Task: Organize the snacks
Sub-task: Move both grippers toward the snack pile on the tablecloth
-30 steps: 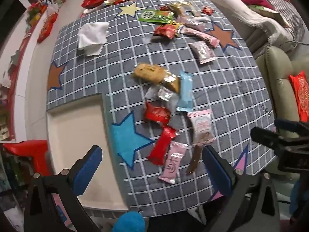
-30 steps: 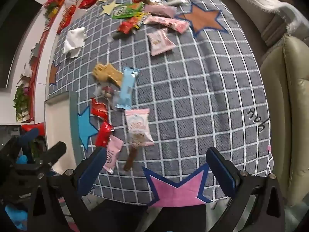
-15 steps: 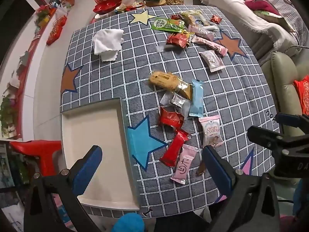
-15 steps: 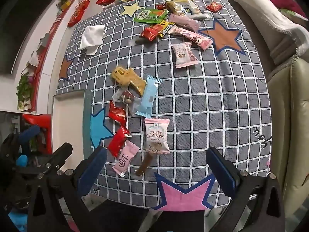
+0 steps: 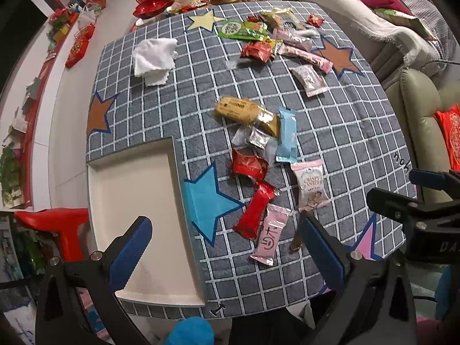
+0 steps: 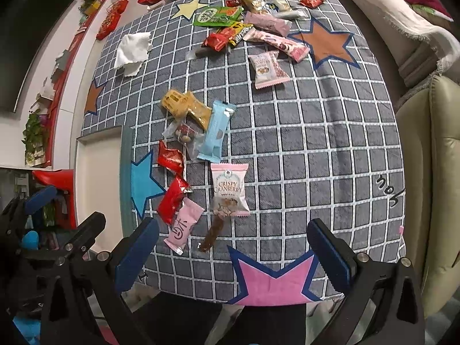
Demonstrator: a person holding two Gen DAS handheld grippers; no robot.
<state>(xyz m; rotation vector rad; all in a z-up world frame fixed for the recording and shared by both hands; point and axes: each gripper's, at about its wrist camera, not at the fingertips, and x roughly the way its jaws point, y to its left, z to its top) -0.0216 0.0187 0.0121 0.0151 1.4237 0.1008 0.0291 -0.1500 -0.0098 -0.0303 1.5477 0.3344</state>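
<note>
A: How should the first pick be handled?

B: Both tools are held wide apart with nothing between the pads. The left gripper is poised over the near edge of the checked tablecloth, the right gripper above the pink star patch. The white tray is seen bare at nine o'clock of the snack pile. A loose outer packet is best taken first: the pink sachet or the red wrapper beside it. Probably the packet should be straddled across its narrow width and pinched at the middle, so that neighbours are not dragged.

A: What is shown by one view only?

B: In the right wrist view the "Crispy Cranberry" pack is read plainly, with the brown stick at its six o'clock end; in the left view that stick is partly hidden behind a pad. Only the left view shows the tray's near rim.
</note>
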